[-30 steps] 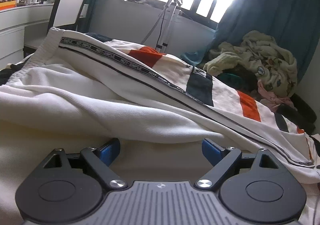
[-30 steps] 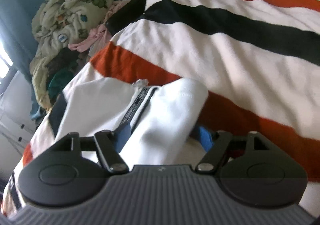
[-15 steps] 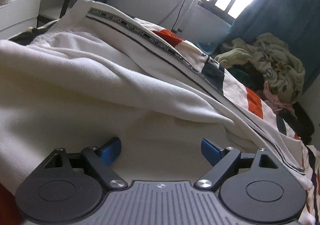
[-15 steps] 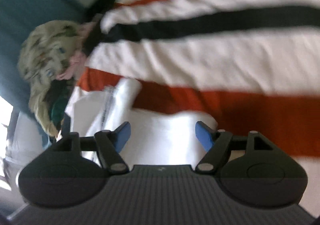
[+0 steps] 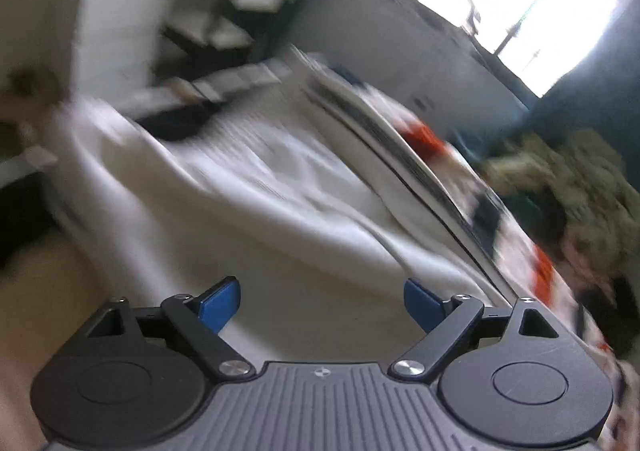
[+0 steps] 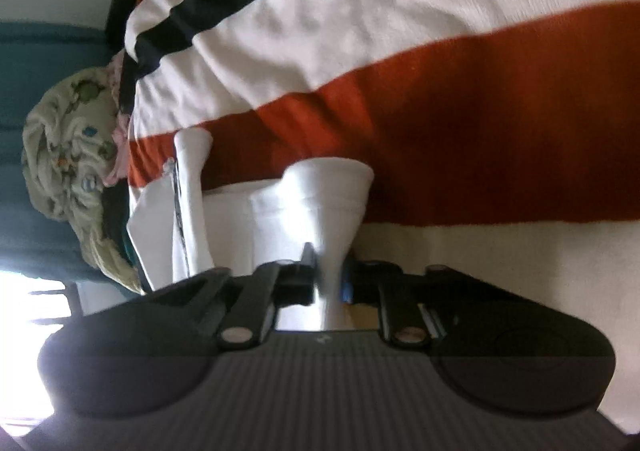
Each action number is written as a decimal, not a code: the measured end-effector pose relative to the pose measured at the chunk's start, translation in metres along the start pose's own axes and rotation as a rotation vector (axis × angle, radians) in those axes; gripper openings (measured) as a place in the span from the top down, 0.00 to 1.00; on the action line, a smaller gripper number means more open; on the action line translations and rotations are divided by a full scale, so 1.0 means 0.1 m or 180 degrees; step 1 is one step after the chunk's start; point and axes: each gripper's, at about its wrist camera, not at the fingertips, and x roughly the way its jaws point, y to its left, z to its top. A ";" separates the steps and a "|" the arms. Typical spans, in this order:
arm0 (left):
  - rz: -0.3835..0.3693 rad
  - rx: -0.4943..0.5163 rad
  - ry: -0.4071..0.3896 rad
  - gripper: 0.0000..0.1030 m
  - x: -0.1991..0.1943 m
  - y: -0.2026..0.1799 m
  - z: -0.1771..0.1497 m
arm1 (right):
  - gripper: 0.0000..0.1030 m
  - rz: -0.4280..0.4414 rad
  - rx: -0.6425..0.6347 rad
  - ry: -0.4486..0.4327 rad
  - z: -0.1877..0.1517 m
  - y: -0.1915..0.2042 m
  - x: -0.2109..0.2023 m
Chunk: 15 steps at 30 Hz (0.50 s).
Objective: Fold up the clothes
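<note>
right gripper (image 6: 329, 278) is clamped on a cuff of the white track pants (image 6: 320, 203), lying on the striped blanket (image 6: 440, 51). left gripper (image 5: 320, 301) fingers apart, perhaps over the waistband; blurred. lift evenly, carry the cuff far.

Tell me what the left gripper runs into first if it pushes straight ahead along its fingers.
Most likely the white trousers: the open left gripper points right at their cloth, which fills the view between and just beyond the fingers. The picture is blurred, so how near the cloth lies is unclear.
</note>
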 end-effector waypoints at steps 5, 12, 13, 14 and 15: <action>-0.0045 -0.0650 -0.0178 0.11 -0.18 0.53 0.08 | 0.93 0.0437 -0.0125 -0.0254 -0.03 0.15 -0.22; 0.0298 -0.0968 -0.0289 0.08 -0.33 0.70 0.04 | 0.95 0.0666 -0.0332 -0.0585 0.03 0.27 -0.44; 0.0291 -0.0986 -0.0232 0.08 -0.29 0.71 0.04 | 0.95 0.0658 -0.0325 -0.0582 0.04 0.26 -0.44; 0.0284 -0.1004 -0.0174 0.08 -0.26 0.72 0.04 | 0.95 0.0644 -0.0322 -0.0573 0.06 0.26 -0.43; 0.0244 -0.1066 -0.0110 0.08 -0.21 0.74 0.04 | 0.95 0.0629 -0.0320 -0.0563 0.07 0.26 -0.41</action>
